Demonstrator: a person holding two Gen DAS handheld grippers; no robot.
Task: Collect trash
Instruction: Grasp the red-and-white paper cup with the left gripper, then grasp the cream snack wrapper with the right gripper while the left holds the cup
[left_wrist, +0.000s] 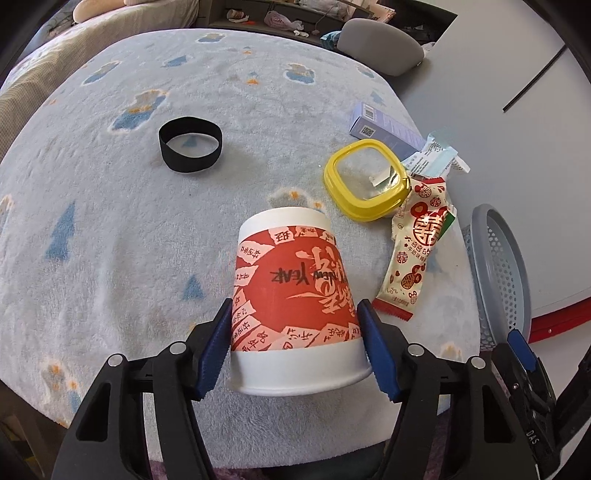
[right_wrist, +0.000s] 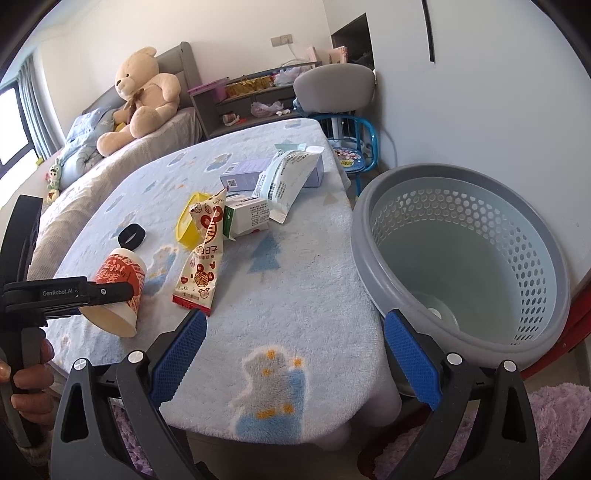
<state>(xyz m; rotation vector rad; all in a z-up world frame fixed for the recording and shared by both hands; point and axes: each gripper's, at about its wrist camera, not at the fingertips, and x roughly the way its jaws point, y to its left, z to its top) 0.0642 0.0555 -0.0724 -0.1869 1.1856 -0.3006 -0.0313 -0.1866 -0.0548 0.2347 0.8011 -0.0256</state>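
Left wrist view showed one paper cup (left_wrist: 291, 295), red and white, tipped on its side on the fleece-covered table (left_wrist: 110, 229), its base toward the camera. One black band (left_wrist: 190, 144), one yellow-rimmed lid (left_wrist: 365, 181) and one red-and-cream snack wrapper (left_wrist: 413, 254) lay beyond it, the wrapper's top end resting against the lid. One lilac box (left_wrist: 384, 127) and one pale blue plastic packet (left_wrist: 436, 155) sat behind those; the right wrist view added one small white carton (right_wrist: 249, 218) between the wrapper and the packet.

Around the cup stood the left gripper (left_wrist: 295, 350), its blue pads (left_wrist: 214, 354) flanking the lower part of the cup and lying at or very close to its sides. Whether they pressed on it could not be told from either view. A hand (right_wrist: 31, 373) gripped its handle at the edge of the right wrist view.

Nothing lay between the fingers of the right gripper (right_wrist: 295, 362), which stood spread wide above the near table edge.

One grey perforated basket (right_wrist: 461, 258) stood just beside the table on the right. Its inside looked bare apart from a round raised part at the bottom.
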